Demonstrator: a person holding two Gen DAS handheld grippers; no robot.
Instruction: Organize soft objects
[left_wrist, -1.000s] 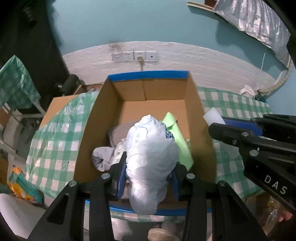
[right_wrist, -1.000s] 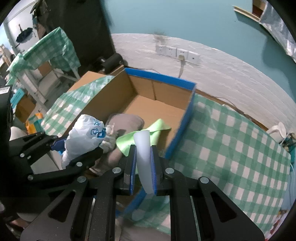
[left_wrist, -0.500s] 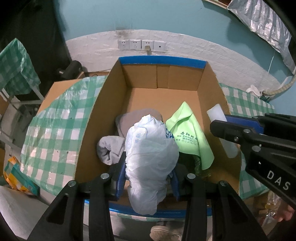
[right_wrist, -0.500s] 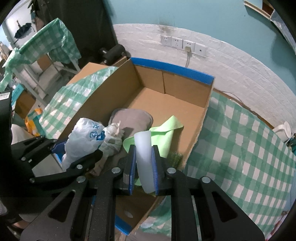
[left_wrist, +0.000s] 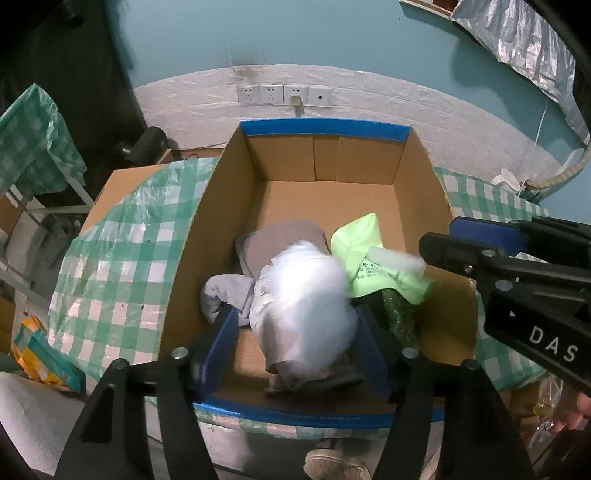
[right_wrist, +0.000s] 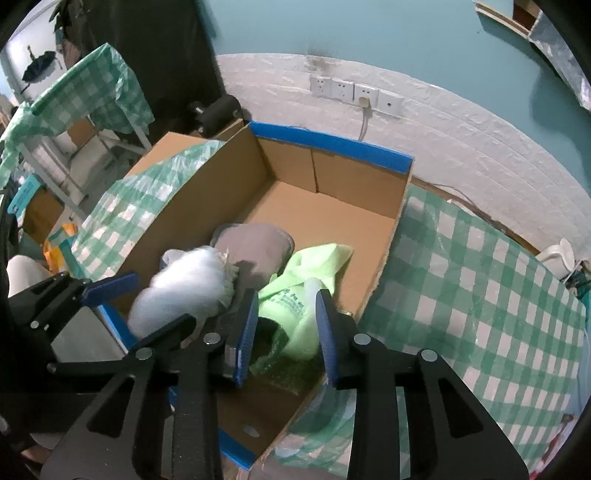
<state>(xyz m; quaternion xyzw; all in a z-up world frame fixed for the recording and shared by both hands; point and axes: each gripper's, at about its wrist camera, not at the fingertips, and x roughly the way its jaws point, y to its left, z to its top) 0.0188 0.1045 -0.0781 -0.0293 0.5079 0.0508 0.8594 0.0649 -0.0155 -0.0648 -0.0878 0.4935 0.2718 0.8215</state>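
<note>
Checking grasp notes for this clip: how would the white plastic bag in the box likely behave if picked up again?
The white bag looks crinkled and puffy, so probably floppy and light for its size. Its smooth film may slip between pads. It bulges unevenly, so it would likely sag or deform when pinched.

A teal wall (left_wrist: 332, 40) rises above a white brick-patterned band (left_wrist: 424, 110) carrying a row of sockets (left_wrist: 283, 95).

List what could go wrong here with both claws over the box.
1. The bag, blurred between the just-opened left claw, may snag on its pads.
2. The white piece may slide off the green cloth.
3. The right claw, also opening, sits close to the left claw and could knock it.
</note>
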